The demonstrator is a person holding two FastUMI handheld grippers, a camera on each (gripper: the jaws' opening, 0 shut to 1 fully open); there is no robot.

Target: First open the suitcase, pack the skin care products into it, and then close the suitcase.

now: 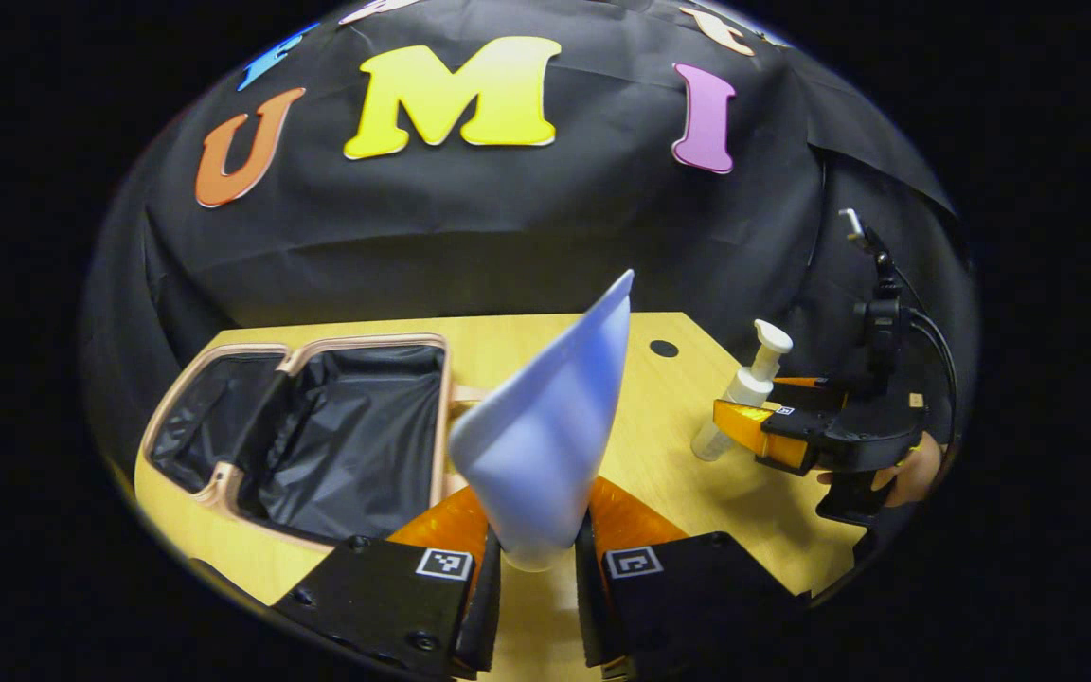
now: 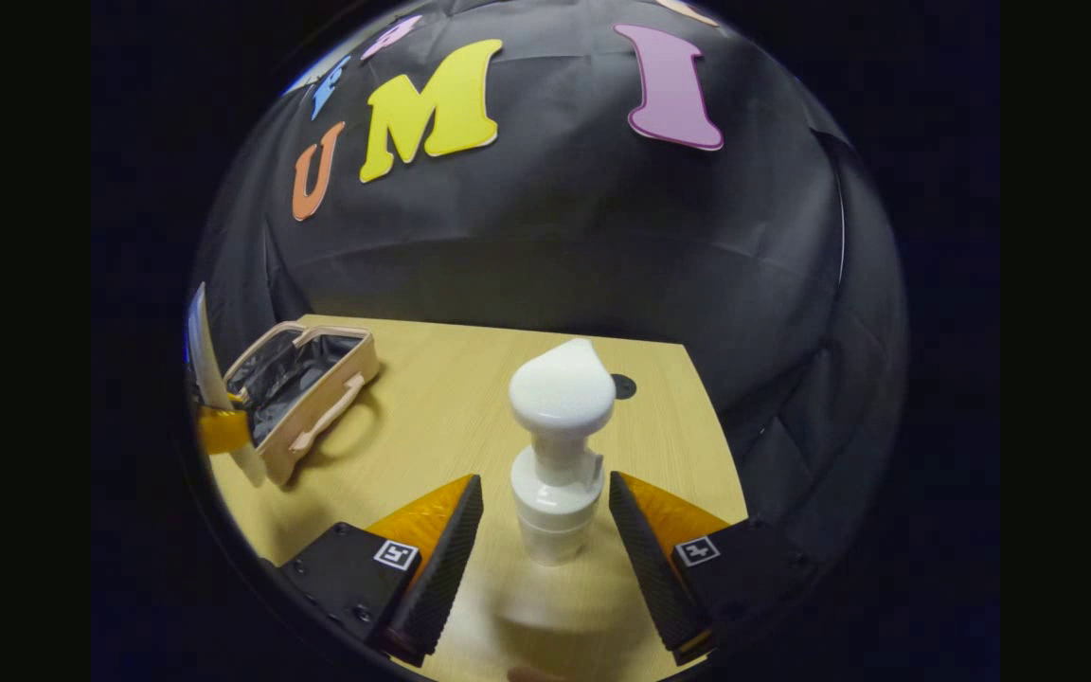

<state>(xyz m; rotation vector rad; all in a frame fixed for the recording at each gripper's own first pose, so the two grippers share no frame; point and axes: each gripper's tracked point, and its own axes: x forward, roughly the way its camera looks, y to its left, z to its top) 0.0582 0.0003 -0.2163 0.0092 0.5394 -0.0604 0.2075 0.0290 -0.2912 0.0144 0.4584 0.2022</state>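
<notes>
A pale tube (image 1: 545, 426) is clamped by the left gripper (image 1: 538, 559); the pump bottle (image 2: 560, 455) is flanked by the right gripper's (image 2: 545, 530) spread fingers, right of the open suitcase (image 1: 318, 426).

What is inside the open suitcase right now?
The suitcase shows black lining and no product in the visible part. Its near right corner is hidden behind the tube held in the left tool. The pump bottle stands on the table.

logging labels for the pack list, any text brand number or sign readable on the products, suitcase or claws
None can be read.
Tube in the left claw: plain pale surface, no print showing.
Pump bottle between the right claw's fingers: plain white.
Suitcase: no lettering visible.
Square tags on the claws: black-and-white patterns, not text.
</notes>
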